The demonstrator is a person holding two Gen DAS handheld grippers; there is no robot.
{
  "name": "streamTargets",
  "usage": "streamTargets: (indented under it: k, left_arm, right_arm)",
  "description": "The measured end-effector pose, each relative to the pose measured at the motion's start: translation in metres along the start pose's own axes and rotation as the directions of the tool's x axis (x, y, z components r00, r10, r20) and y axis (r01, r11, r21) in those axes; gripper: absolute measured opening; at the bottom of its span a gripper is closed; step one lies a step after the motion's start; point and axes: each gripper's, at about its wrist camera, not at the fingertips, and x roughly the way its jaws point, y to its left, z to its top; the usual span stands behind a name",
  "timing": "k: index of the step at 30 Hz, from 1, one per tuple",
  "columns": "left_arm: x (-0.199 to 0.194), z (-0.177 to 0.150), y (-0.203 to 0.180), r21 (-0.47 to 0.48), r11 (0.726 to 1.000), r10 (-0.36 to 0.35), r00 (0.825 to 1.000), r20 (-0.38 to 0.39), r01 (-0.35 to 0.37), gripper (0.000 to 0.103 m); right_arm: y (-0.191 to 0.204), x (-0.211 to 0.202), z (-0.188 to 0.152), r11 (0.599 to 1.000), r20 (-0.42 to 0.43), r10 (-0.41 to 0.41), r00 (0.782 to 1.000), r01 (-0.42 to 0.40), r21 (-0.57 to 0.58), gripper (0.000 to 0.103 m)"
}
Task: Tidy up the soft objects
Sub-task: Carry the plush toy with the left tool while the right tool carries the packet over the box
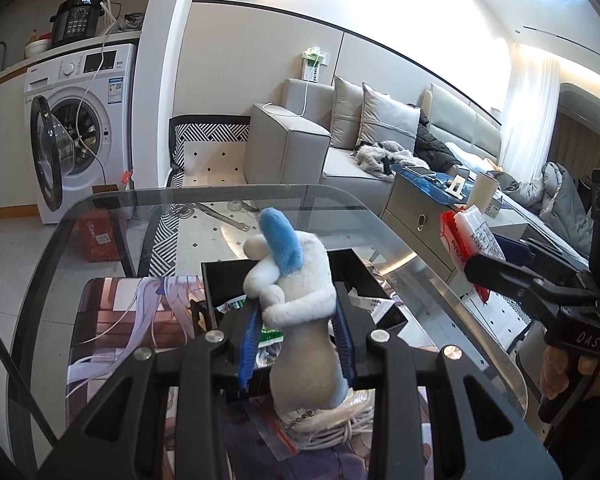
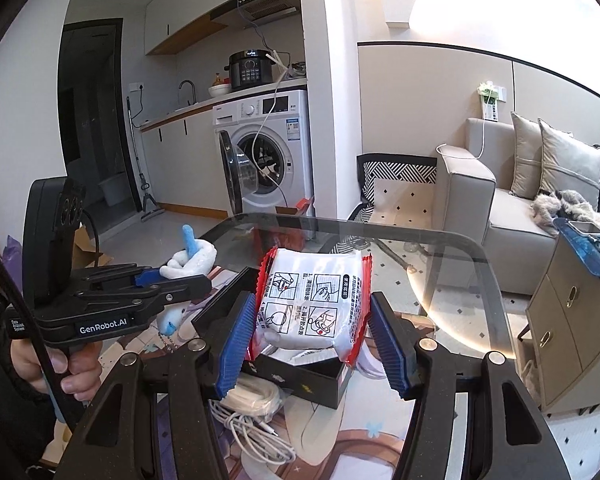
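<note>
My left gripper point(image 1: 298, 334) is shut on a white and blue plush toy point(image 1: 290, 280), held upright above a black open box point(image 1: 352, 276) on the glass table. The same plush toy point(image 2: 192, 258) shows at the left of the right wrist view, pinched in the left gripper point(image 2: 168, 280). My right gripper point(image 2: 312, 340) is shut on a white packet with red edges point(image 2: 312, 300), held above the black box point(image 2: 320, 372). In the left wrist view that packet point(image 1: 470, 236) hangs at the right in the right gripper point(image 1: 480, 256).
A printed mat point(image 1: 132, 316) covers the near part of the glass table point(image 1: 220, 200). A bagged white cable coil point(image 2: 256, 420) lies beside the box. Beyond stand a washing machine point(image 2: 268, 152) with its door open, a grey sofa point(image 1: 340, 148) and a low cabinet point(image 2: 572, 312).
</note>
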Motion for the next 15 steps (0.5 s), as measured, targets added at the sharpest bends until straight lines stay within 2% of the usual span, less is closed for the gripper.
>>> streamTargets:
  k: [12, 15]
  left_arm:
    - [0.026, 0.002, 0.003, -0.009, 1.000, 0.012, 1.000, -0.024, -0.012, 0.031]
    - [0.031, 0.001, 0.001, 0.014, 0.999, 0.050, 0.999, -0.016, -0.050, 0.031]
  right_arm:
    - [-0.003, 0.043, -0.001, 1.000, -0.041, -0.011, 0.999, 0.011, -0.005, 0.058]
    - [-0.002, 0.053, -0.002, 1.000, -0.051, -0.019, 0.999, 0.018, -0.010, 0.058]
